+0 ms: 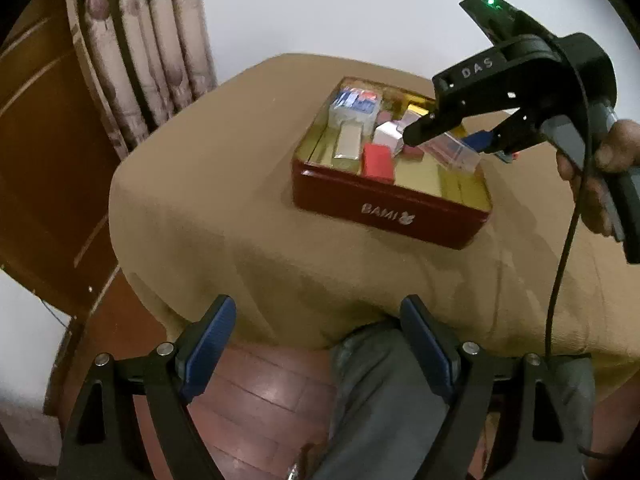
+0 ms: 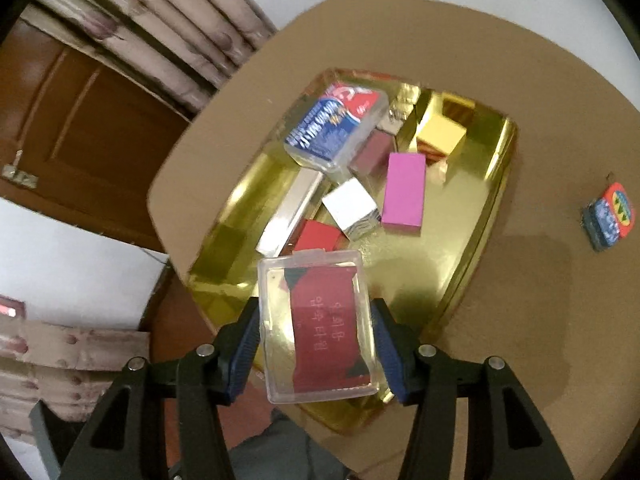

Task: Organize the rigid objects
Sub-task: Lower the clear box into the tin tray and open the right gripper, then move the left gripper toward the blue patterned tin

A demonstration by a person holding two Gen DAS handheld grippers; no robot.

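The right gripper (image 2: pixel 316 344) fingers (image 2: pixel 244 344) pinch a clear plastic card case (image 2: pixel 316 324) by its long edges, above the tin's (image 2: pixel 496 184) 6 o'clock corner. It looks light, stiff and slick, so that flat-sided hold suits; the left gripper (image 1: pixel 316 344) hangs wide open, empty

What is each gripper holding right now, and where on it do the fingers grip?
The right gripper holds a clear plastic case by its two long side edges, above the gold-lined tin. The left gripper is open, holding nothing.

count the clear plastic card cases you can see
2. One clear plastic case with a red card is clamped in the right gripper above the gold-lined red tin. The other, with a blue-and-red deck, lies in the tin's far corner. More could be hidden.
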